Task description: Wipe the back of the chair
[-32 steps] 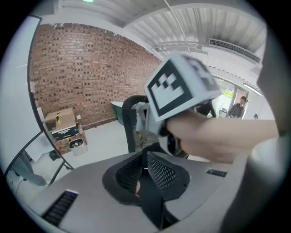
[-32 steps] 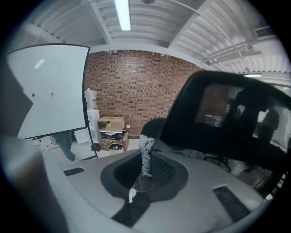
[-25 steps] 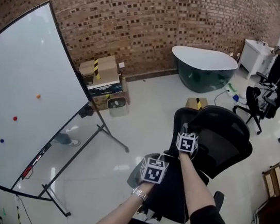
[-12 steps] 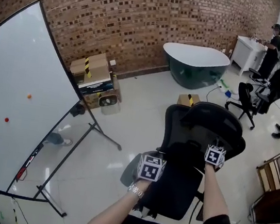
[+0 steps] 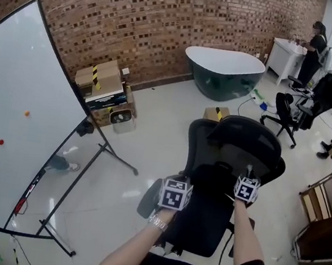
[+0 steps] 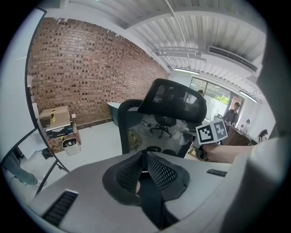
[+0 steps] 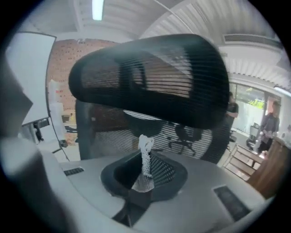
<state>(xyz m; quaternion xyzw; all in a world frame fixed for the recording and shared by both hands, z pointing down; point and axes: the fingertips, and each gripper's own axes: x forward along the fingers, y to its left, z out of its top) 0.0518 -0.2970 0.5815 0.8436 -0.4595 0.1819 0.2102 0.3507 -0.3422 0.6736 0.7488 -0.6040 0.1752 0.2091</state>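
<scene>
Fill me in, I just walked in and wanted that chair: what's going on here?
A person stands at a black mesh office chair with a gripper in each hand. The right gripper is shut on a small white cloth, held up close to the chair's back below the headrest; whether the cloth touches the mesh can't be told. The left gripper is shut and empty, held at the chair's left side.
</scene>
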